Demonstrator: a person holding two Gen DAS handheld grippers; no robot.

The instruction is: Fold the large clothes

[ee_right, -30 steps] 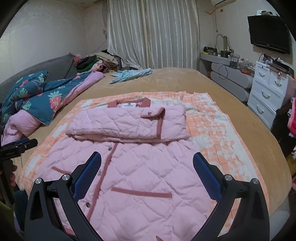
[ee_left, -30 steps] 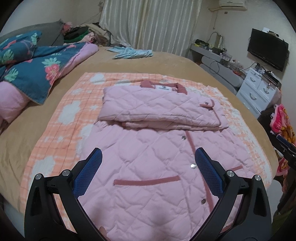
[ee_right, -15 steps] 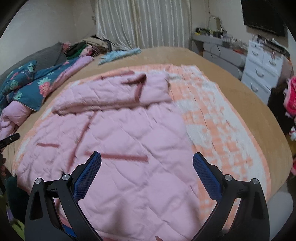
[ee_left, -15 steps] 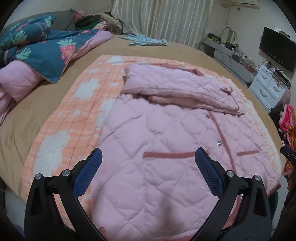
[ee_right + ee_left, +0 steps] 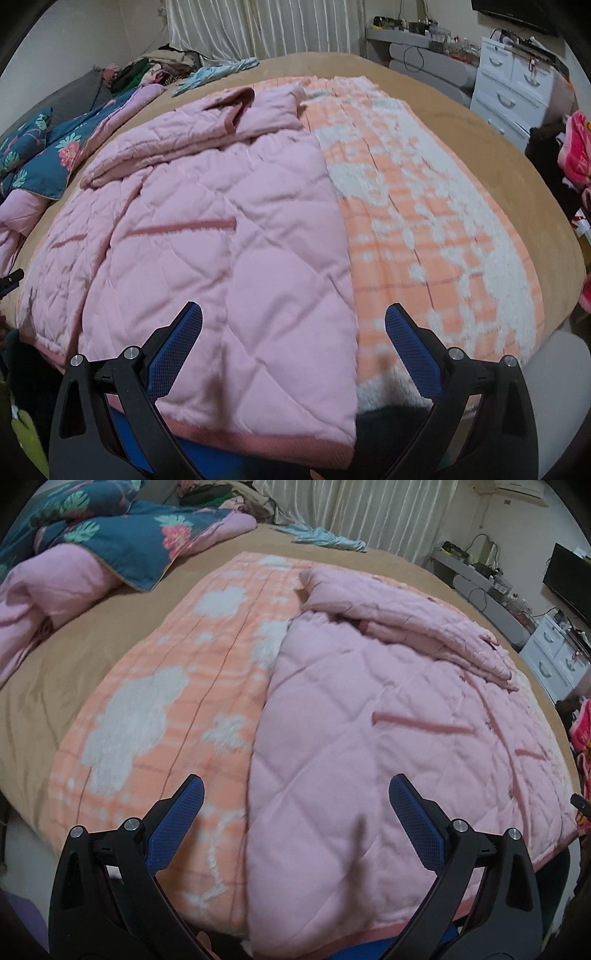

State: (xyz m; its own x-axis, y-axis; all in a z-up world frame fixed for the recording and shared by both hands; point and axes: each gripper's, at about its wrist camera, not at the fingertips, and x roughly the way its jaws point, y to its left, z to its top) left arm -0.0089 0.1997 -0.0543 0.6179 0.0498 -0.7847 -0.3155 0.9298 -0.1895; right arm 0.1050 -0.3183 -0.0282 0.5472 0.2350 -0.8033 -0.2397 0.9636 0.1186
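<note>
A large pink quilted robe (image 5: 369, 738) (image 5: 207, 251) lies on an orange-and-white blanket (image 5: 166, 709) (image 5: 424, 229) on the bed. Its sleeves and upper part are folded across near the collar. My left gripper (image 5: 293, 797) is open, low over the robe's near left hem corner, straddling the robe's left edge. My right gripper (image 5: 293, 325) is open over the near right hem corner (image 5: 332, 435), straddling the right edge. Neither holds anything.
A teal floral quilt (image 5: 122, 535) (image 5: 33, 158) and pink bedding (image 5: 48, 583) lie at the bed's left. A light blue garment (image 5: 325, 539) (image 5: 214, 72) sits at the far side. White drawers (image 5: 517, 88) and a TV (image 5: 569, 579) stand at the right.
Both grippers have dropped lower and spread apart toward the robe's near hem corners: the left one to the left edge, the right one to the right edge. Both remain open.
</note>
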